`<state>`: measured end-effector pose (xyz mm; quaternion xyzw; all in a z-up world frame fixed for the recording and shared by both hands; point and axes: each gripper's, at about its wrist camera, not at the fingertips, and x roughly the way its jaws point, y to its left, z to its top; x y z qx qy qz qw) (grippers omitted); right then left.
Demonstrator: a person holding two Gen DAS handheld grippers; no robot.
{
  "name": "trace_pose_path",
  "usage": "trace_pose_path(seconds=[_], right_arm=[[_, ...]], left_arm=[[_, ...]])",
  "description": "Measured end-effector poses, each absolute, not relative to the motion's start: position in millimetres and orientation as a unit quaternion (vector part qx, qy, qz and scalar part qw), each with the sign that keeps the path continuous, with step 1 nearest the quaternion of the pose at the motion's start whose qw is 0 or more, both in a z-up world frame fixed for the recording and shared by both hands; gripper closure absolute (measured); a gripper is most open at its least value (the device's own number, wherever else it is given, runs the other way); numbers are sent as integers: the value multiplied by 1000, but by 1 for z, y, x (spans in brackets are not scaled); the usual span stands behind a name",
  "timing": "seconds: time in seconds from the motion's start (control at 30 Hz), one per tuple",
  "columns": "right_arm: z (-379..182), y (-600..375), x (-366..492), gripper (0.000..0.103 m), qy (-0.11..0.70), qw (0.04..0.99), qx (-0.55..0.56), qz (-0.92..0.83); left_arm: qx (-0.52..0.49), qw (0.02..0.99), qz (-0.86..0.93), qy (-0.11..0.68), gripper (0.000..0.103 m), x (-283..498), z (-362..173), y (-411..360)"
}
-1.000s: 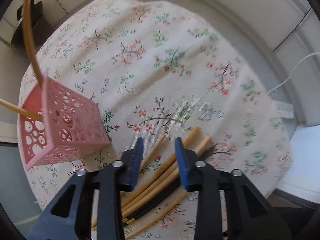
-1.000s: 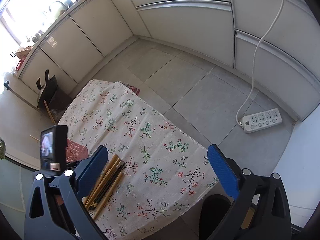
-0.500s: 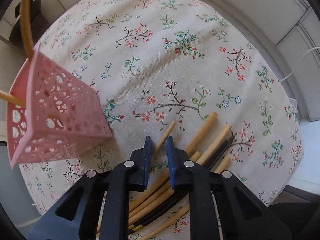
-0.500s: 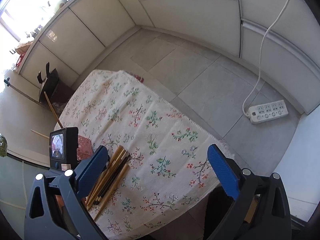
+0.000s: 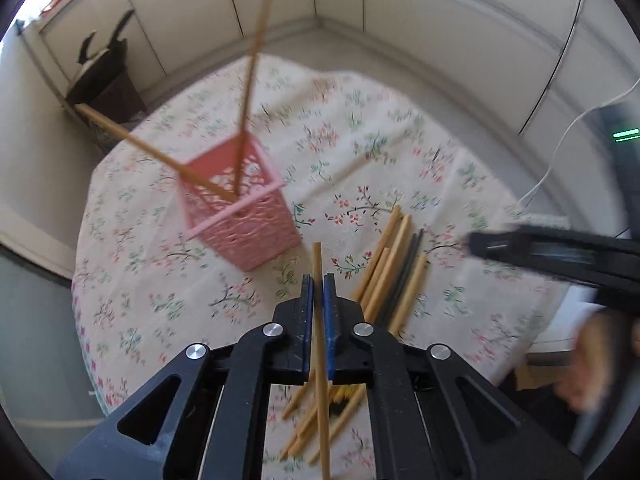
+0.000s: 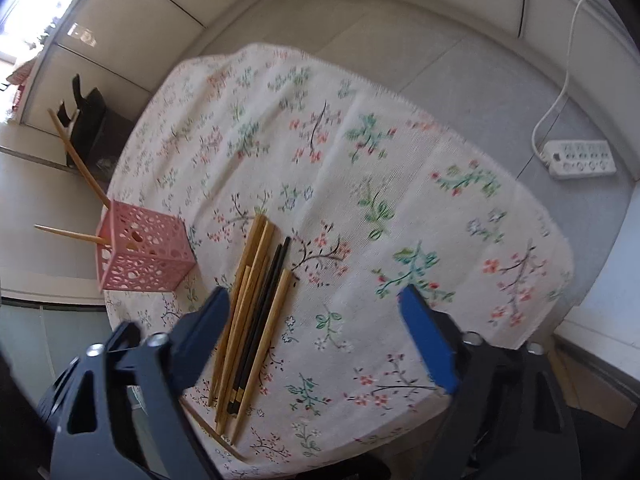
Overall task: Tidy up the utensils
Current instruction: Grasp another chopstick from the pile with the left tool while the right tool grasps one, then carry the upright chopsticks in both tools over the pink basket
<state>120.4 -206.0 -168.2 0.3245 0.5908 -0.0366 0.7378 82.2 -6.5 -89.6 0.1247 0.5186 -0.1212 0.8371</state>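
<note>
My left gripper [image 5: 318, 285] is shut on a wooden chopstick [image 5: 318, 264] and holds it above the floral tablecloth [image 5: 360, 152], just right of a pink perforated basket [image 5: 240, 216] that holds two wooden chopsticks [image 5: 250, 80]. A pile of wooden and black chopsticks [image 5: 394, 260] lies on the cloth to the right of the gripper. In the right wrist view the pile [image 6: 256, 304] lies near the left finger of my open, empty right gripper [image 6: 316, 320], and the basket [image 6: 140, 252] stands to its left.
The round table drops off to a grey tiled floor. A white power strip [image 6: 580, 158] with its cord lies on the floor at the right. A dark stool [image 5: 106, 80] stands beyond the table. White cabinets line the walls.
My left gripper closed on one chopstick from the pile and lifted it clear of the cloth. My right gripper moved down and closer to the pile, still open.
</note>
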Motion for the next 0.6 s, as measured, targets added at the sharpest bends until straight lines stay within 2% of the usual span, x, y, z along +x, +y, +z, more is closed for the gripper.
trace_pose_path(seconds=[0.03,0.07,0.1,0.23,0.4,0.6], right_arm=[[-175,-200,124,51,600,731,323,-37],[-180,-195,127,64,607,726,320,-38],[-184,-192,129,71,611,723,319,-38],[-197,-180,134,75,624,707,331,-36],[-211,-172,137,76,634,682,363,-30],[-211,-164,143,78,635,689,347,-49]], left_arm=[[122,842,-120,512,99,77,-87,-10],[117,846,-120,506,99,72,-81,-10],[109,850,-123,501,99,63,-74,-5],[97,863,-128,480,99,47,-60,2],[70,872,-131,467,99,38,-48,19],[53,876,-128,461,99,40,-46,32]])
